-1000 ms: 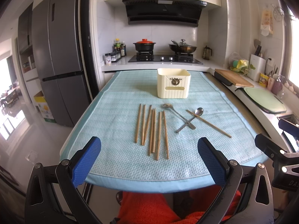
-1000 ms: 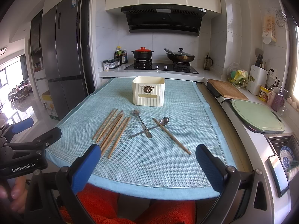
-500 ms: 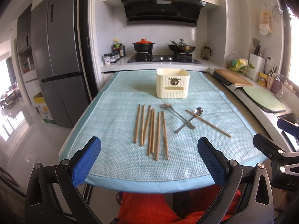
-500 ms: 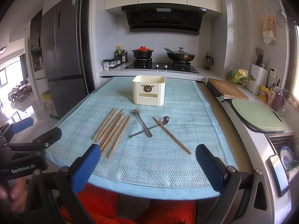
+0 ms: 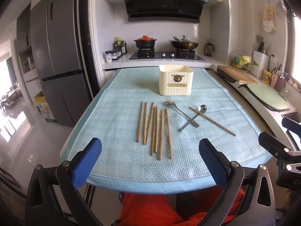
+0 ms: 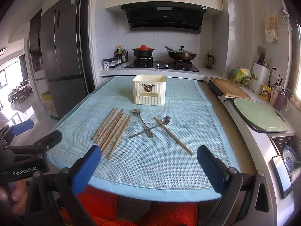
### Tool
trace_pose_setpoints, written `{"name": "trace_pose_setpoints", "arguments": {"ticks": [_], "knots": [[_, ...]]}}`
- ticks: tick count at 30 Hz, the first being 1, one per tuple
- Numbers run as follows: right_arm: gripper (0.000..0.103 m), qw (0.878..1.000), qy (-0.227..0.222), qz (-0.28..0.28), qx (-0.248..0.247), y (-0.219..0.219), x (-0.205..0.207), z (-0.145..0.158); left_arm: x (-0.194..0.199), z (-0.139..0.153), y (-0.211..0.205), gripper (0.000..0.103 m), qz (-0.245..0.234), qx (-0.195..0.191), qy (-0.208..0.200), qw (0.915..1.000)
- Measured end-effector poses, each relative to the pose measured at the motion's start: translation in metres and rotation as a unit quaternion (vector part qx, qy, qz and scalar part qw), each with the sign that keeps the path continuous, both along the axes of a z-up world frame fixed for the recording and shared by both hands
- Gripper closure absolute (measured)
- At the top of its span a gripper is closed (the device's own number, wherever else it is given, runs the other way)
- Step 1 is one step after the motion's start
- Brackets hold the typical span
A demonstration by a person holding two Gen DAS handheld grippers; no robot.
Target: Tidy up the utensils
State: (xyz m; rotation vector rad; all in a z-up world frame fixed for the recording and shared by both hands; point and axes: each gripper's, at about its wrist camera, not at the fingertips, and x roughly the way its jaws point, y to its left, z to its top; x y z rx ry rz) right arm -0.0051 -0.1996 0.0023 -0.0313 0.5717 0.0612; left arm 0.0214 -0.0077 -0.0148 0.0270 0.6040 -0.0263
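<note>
Several wooden chopsticks lie side by side on the light blue mat; they also show in the right wrist view. Two crossed metal spoons and one lone chopstick lie to their right, also in the right wrist view as spoons and chopstick. A cream utensil holder stands upright behind them, empty as far as I can see. My left gripper and right gripper are both open and empty at the mat's near edge.
A kitchen counter runs along the right with a wooden cutting board, a green board and a sink. A stove with pots is behind the table. A fridge stands at the left.
Both grippers have edged slightly forward toward the table. Nothing on the mat has moved.
</note>
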Motion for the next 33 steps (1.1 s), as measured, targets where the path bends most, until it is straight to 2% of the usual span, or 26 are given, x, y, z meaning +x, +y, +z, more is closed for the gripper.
{"name": "trace_pose_setpoints", "arguments": {"ticks": [7,11,16,19,24,33], "knots": [[0.0,1.0,0.013,0.002,0.005,-0.003,0.018,-0.007,0.021,-0.01,0.008,0.0,0.005,-0.005,0.032,0.9995],[0.0,1.0,0.026,0.01,-0.003,-0.001,0.032,-0.013,0.035,-0.021,0.006,0.0,-0.021,-0.014,0.062,0.9977],[0.0,0.999,0.042,0.023,0.014,-0.005,0.05,-0.019,0.054,-0.031,-0.005,0.0,-0.038,0.003,0.089,0.9953],[0.0,0.998,0.054,0.031,0.026,-0.007,0.062,-0.023,0.065,-0.037,-0.004,0.0,-0.057,-0.019,0.105,0.9927],[0.0,0.996,0.068,0.038,0.035,-0.015,0.08,-0.03,0.088,-0.042,0.006,0.0,-0.039,-0.032,0.115,0.9921],[0.0,0.994,0.096,0.004,0.048,-0.051,0.12,-0.044,0.152,-0.058,0.042,0.0,-0.008,-0.053,0.151,0.987]]}}
